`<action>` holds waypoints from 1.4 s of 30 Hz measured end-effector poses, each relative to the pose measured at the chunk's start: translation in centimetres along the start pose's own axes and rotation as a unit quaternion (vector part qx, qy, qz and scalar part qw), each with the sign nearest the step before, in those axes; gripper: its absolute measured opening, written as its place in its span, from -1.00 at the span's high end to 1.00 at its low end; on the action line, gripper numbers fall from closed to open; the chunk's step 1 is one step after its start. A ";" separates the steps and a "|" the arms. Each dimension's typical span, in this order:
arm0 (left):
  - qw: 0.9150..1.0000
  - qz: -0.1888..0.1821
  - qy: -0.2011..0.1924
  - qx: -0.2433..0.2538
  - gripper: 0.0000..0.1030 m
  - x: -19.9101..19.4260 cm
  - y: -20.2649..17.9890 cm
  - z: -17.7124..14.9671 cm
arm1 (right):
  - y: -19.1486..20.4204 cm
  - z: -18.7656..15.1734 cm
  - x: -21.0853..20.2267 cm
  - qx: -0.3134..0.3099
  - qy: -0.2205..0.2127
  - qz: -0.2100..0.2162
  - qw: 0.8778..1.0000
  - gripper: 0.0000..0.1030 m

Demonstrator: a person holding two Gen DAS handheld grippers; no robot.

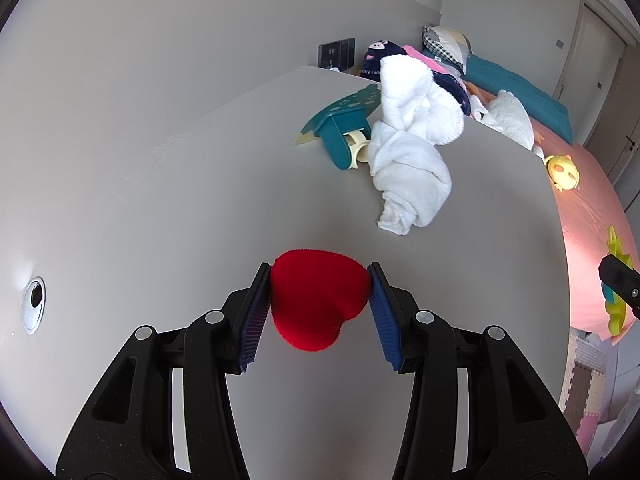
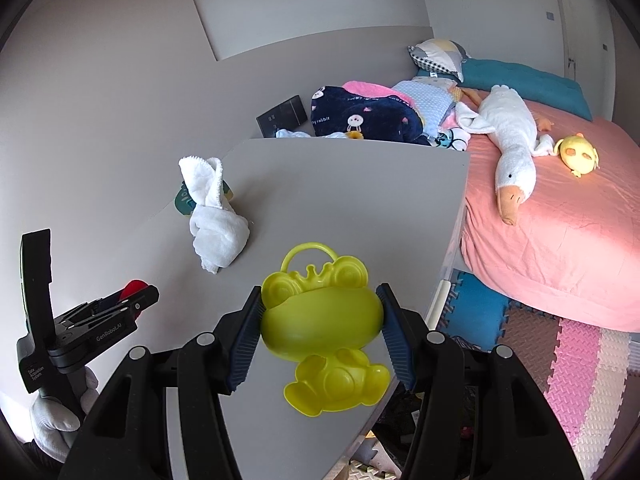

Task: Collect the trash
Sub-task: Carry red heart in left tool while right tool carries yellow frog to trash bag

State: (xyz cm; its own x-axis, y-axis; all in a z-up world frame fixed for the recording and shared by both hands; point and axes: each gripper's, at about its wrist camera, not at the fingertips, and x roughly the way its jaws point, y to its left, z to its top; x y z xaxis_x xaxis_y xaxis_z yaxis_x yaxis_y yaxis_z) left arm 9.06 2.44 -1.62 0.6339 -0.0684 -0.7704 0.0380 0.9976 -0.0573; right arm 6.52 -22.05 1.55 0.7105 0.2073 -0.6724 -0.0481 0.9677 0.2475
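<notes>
Left wrist view: my left tool [image 1: 319,280] is closed on a red, fuzzy, heart-shaped soft piece [image 1: 318,298]; both blue ribbed pads touch its sides, and it sits just above the pale grey worktop [image 1: 160,200].
Right wrist view: my right tool [image 2: 320,300] is clamped on a yellow-green plastic frog-shaped toy with a loop handle [image 2: 322,328]; its pads press the wide head from both sides, near the worktop's right edge.
Red heart, seen from the right: only a sliver shows at the tip of my left tool, at the left of the frame.
White crumpled towel [image 1: 412,152]: lying on the worktop, well beyond the heart.
Teal plastic toy with cream parts [image 1: 344,128]: touching the towel's left side.
Bed with pink sheet [image 2: 560,232]: right of the worktop, carrying a white plush goose [image 2: 508,136] and a small yellow plush chick [image 2: 578,154].
Foam puzzle mats [image 2: 568,364]: on the floor below the bed.
</notes>
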 end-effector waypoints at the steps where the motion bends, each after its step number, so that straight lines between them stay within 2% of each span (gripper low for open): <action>1: 1.000 -0.002 0.000 0.003 0.08 -0.1 -0.3 -0.2 | -0.2 -0.1 -0.3 0.001 -0.001 -0.001 1.000 -0.12; 10: 1.000 -0.022 0.001 0.013 0.08 -0.8 -3.0 -0.9 | -2.7 -0.7 -2.7 0.016 -0.012 -0.018 1.000 -0.11; 25: 0.996 -0.065 0.012 0.062 0.08 -0.6 -10.2 -1.6 | -7.5 -1.7 -5.7 0.049 -0.021 -0.045 0.998 -0.12; 42: 0.983 -0.119 0.024 0.135 0.08 -0.4 -19.1 -3.5 | -13.7 -2.7 -8.7 0.083 -0.027 -0.089 0.992 -0.12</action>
State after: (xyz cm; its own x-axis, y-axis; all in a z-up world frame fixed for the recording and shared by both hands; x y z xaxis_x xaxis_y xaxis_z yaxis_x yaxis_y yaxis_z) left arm 5.38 -16.63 -2.47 0.5445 -0.2937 -0.7856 0.3891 0.9182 -0.0736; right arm -0.86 -36.69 2.14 0.7348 0.0232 -0.6779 0.1942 0.9504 0.2430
